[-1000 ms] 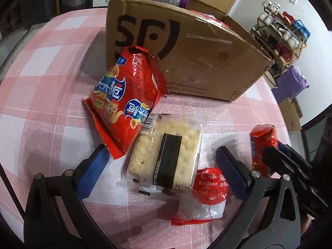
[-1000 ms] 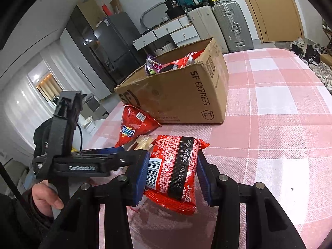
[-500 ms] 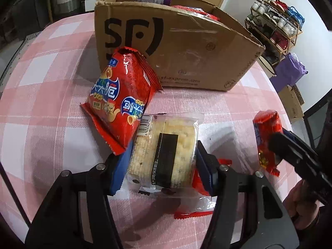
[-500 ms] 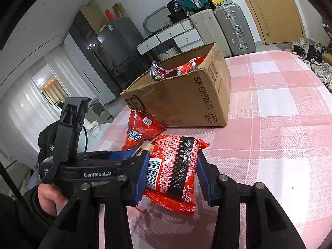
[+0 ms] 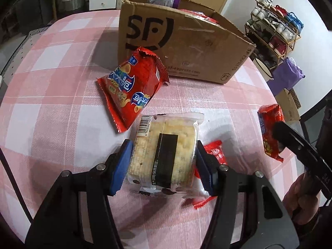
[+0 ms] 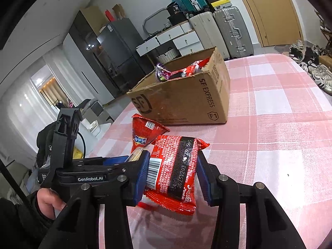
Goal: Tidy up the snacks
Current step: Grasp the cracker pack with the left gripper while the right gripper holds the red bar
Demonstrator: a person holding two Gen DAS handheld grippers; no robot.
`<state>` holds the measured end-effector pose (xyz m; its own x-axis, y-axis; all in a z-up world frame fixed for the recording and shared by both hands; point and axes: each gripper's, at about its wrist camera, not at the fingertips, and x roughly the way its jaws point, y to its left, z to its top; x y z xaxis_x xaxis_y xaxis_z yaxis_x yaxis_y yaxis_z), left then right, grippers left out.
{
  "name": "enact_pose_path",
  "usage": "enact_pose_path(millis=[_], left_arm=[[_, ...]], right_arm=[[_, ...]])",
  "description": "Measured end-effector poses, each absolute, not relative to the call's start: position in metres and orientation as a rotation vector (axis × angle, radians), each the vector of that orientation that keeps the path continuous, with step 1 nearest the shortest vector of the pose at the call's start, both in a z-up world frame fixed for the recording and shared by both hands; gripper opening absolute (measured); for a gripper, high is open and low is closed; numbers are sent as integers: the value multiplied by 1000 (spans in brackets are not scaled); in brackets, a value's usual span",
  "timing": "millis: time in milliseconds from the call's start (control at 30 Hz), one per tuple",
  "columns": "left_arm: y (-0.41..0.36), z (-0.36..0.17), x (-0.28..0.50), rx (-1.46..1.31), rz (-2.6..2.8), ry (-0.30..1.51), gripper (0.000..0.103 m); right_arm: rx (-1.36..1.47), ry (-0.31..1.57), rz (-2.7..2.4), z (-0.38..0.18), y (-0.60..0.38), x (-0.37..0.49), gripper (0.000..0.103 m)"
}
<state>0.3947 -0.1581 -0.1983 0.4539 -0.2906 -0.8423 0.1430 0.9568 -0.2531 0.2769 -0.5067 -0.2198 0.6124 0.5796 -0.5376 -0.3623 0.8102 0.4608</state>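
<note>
1. Since the earlier frame, the left gripper (image 5: 162, 167) has narrowed from wide open onto the clear-wrapped cracker pack (image 5: 164, 155), and its blue pads now press on both sides of the pack.
2. The right gripper (image 6: 172, 176) is clamped on a red snack packet (image 6: 176, 168), held just above the counter (image 6: 280, 134).
3. The cardboard box (image 5: 182, 47) already has several snacks inside, so part of the sorting looks done.
4. Left to do, by my reading: both held packs go into the box, then the red chip bag (image 5: 132, 89) lying near the box's front wall, and a small red-and-white packet (image 5: 215, 155) beside the cracker pack.
</note>
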Motion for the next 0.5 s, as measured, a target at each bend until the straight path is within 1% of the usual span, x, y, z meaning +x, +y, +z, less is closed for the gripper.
enact_pose_path(millis=[33,167,233,333,500], left_arm=[[-134,-199,380,-157,-274,1062,57],[-128,-188,367,-164,-286,1039,57],[-109,-188,357,-169,-291,1026,57],[-101,-181,346,-173,-293,1001,57],[-90,-160,328,-174,-292,958,57]], right_arm=[[320,727,555,-218,-506,276,44],[300,714,561,-210,-498,270,44],[290,708,565,-205,-495,267,44],[276,698,572,-198,-490,263,44],[258,680,584,-187,-483,257,44]])
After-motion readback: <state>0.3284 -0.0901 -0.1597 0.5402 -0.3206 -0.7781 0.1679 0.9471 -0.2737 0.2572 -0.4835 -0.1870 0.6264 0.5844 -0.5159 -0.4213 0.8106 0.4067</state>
